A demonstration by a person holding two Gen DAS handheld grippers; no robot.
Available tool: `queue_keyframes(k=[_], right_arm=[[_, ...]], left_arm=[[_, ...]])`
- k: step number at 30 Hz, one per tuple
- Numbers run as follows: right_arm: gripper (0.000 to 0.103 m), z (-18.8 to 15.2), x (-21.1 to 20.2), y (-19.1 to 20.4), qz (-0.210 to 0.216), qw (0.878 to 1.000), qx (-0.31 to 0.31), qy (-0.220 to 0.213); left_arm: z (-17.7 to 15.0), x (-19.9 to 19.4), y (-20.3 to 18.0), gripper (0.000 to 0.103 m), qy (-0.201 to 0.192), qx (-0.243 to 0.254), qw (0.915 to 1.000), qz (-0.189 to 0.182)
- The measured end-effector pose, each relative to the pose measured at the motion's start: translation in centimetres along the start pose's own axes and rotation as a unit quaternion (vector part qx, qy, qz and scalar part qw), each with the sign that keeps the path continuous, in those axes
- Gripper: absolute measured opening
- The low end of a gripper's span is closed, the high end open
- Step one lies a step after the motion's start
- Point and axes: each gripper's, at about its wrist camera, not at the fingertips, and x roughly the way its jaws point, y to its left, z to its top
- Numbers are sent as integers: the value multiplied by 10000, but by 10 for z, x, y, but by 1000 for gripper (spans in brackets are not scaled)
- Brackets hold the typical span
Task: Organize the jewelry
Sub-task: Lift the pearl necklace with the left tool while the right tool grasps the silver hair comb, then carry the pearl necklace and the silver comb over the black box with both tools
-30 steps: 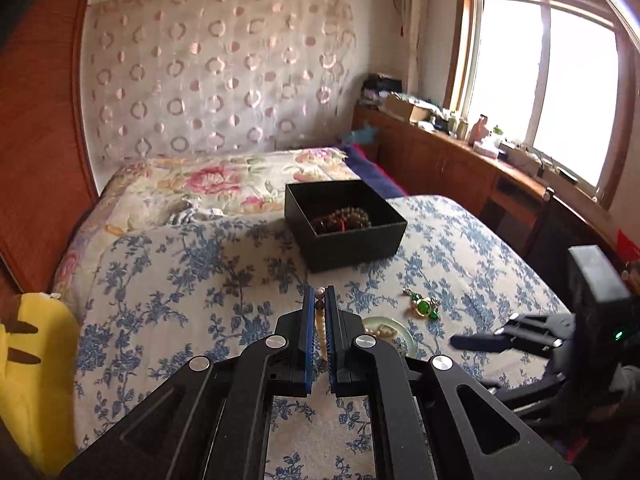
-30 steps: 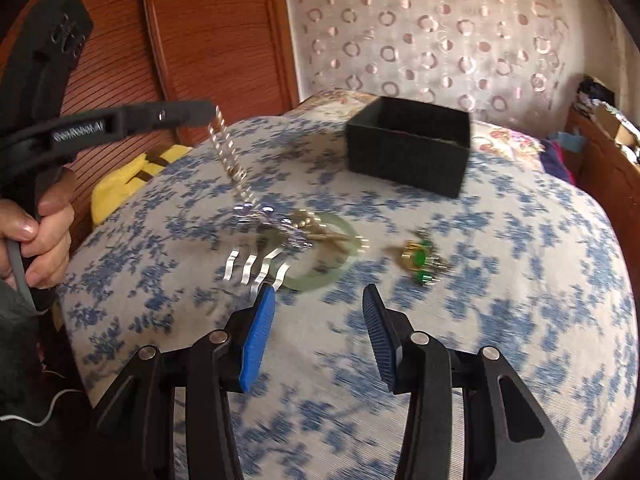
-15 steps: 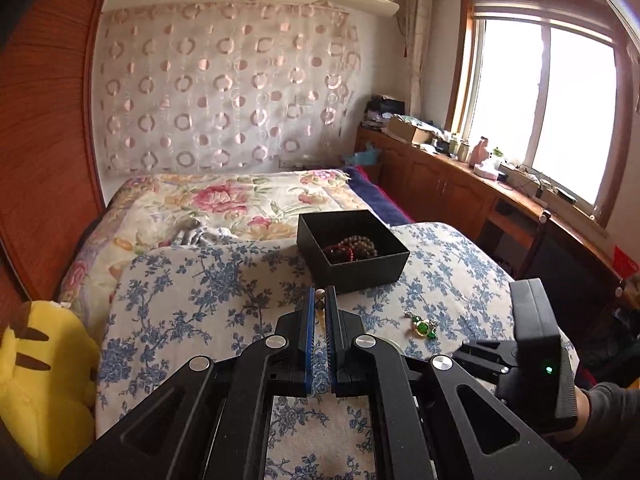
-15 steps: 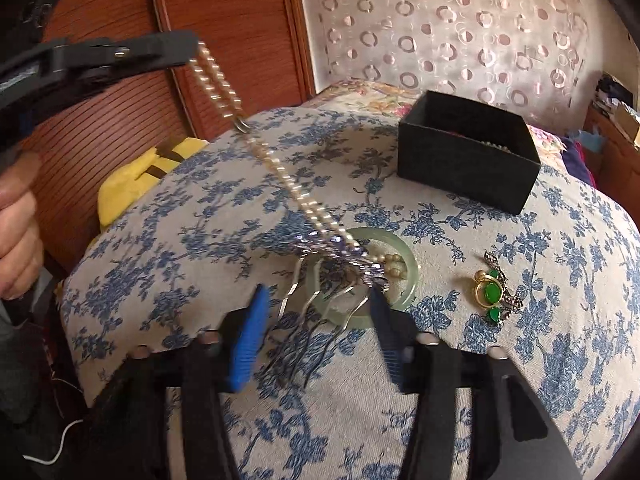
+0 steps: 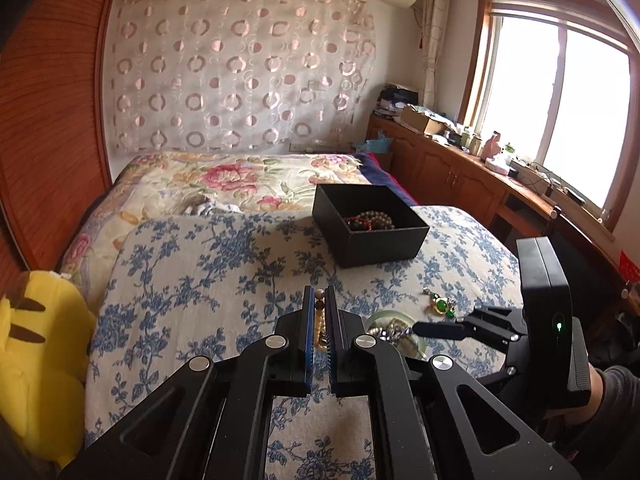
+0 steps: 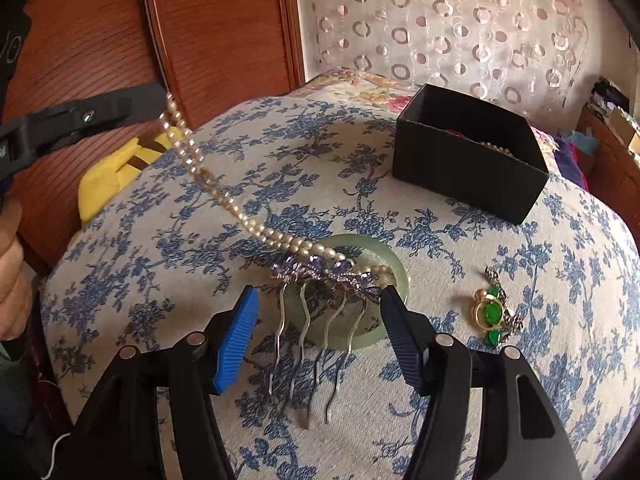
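The left gripper [image 5: 319,334] pinches a cream pearl necklace [image 6: 224,196] whose far end is snagged under a silver purple-flowered hair comb [image 6: 316,304] – the right gripper [image 6: 318,328], jaws opening, straddles the comb untouched. Next: pin the comb, free the pearls, carry them to the black open box [image 6: 468,160].

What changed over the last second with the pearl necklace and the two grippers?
The left gripper, shut on the pearl necklace, pulled it from a slack hang into a taut slant. The right gripper closed in on the hair comb, its jaws opening, touching nothing. Jade bangle, green brooch and black box stayed put.
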Motion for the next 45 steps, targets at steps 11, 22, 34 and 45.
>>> queue_keyframes(k=[11,22,34,45], right_arm=[[25,-1,0,-3,73,9998,-146,76],[3,5,-30,-22,57,9995,-46,-305],[3,10,-51,-49,-104,9990,67,-436],[3,32,-57,-89,-312,9981,125,-519]], left_arm=[[-10,8,4,4,114,-37,9999,-13],[4,5,-7,4,-1,117,9999,-101],[62,-8,-52,4,-405,638,9966,-332],[109,-12,-80,4,-694,894,9926,-442]])
